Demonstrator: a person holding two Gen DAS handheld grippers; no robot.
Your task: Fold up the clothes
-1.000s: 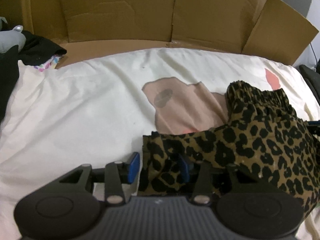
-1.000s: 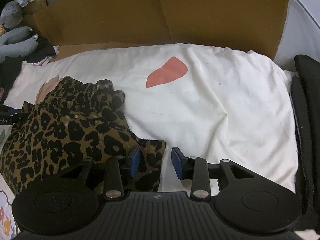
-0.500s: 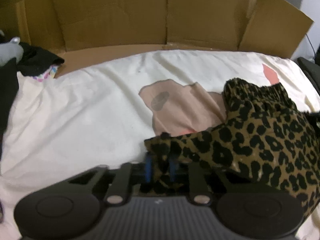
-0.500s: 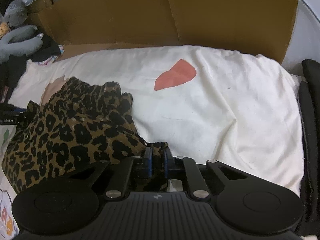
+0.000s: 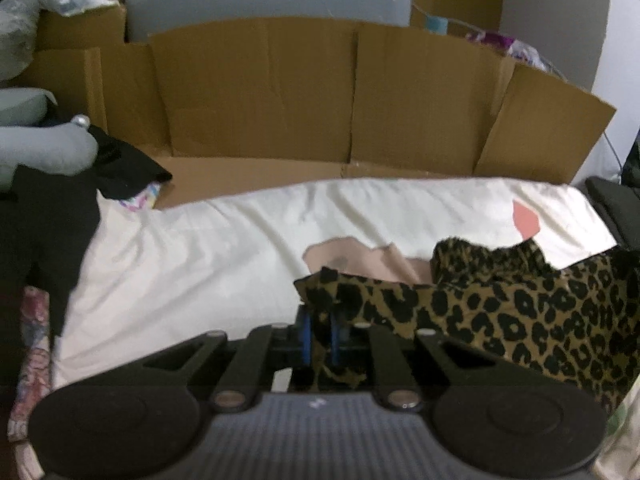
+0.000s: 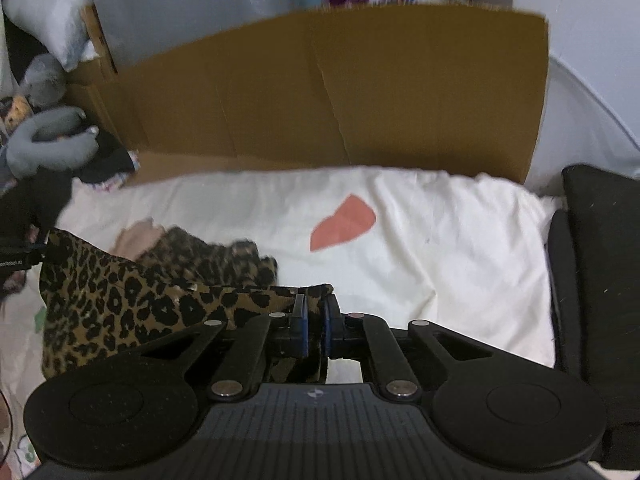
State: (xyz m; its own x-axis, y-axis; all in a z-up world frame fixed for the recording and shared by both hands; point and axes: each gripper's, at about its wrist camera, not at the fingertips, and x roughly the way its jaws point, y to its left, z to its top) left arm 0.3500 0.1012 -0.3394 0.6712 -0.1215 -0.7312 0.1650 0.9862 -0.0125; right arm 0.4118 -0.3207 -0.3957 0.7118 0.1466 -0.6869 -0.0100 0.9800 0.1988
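**Leopard garment strung between two grips**

We hold the leopard-print garment (image 5: pixel 520 320) by two corners: our left gripper (image 5: pixel 320 332) is clamped on its left end, our right gripper (image 6: pixel 314 324) is pinched tight on its right end (image 6: pixel 280 296). The cloth's long axis runs sideways between the two, its top edge pulled nearly straight, the bulk sagging toward the bed (image 5: pixel 200 264). The far, bunched part rests on the cream bedding ahead of both grips, before the cardboard (image 6: pixel 320 100).
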